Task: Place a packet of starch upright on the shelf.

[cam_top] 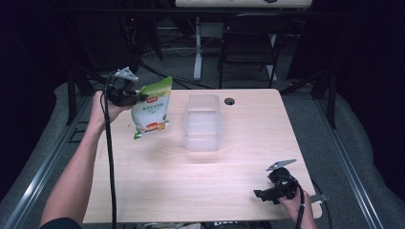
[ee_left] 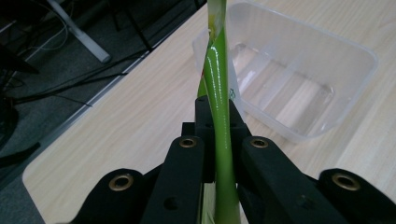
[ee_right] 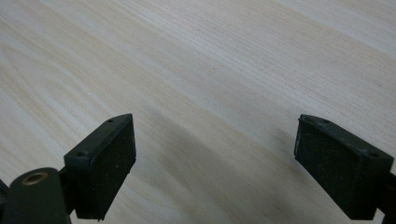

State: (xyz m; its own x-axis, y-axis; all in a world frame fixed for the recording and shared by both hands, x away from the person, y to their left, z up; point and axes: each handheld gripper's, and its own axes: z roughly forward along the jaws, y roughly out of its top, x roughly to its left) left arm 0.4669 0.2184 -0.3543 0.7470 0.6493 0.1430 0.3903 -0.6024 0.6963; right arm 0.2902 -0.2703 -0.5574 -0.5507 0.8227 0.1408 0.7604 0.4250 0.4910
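A white and green snack bag [cam_top: 152, 109] hangs in the air above the table's left side, pinched at its green top edge by my left gripper [cam_top: 138, 98]. In the left gripper view the jaws are shut on the bag's glossy green edge [ee_left: 218, 88], which stands up between them, just short of the clear plastic box [ee_left: 299, 84]. That clear plastic box [cam_top: 202, 122] stands empty on the middle of the table, just right of the bag. My right gripper [cam_top: 263, 195] rests low at the table's front right, its pads [ee_right: 109, 163] wide apart over bare wood.
The light wooden table [cam_top: 229, 167] has a round cable hole [cam_top: 229, 101] near its back edge. A dark chair [cam_top: 248, 43] and a white desk leg [cam_top: 197, 47] stand on the floor behind it. Dark floor lies left of the table.
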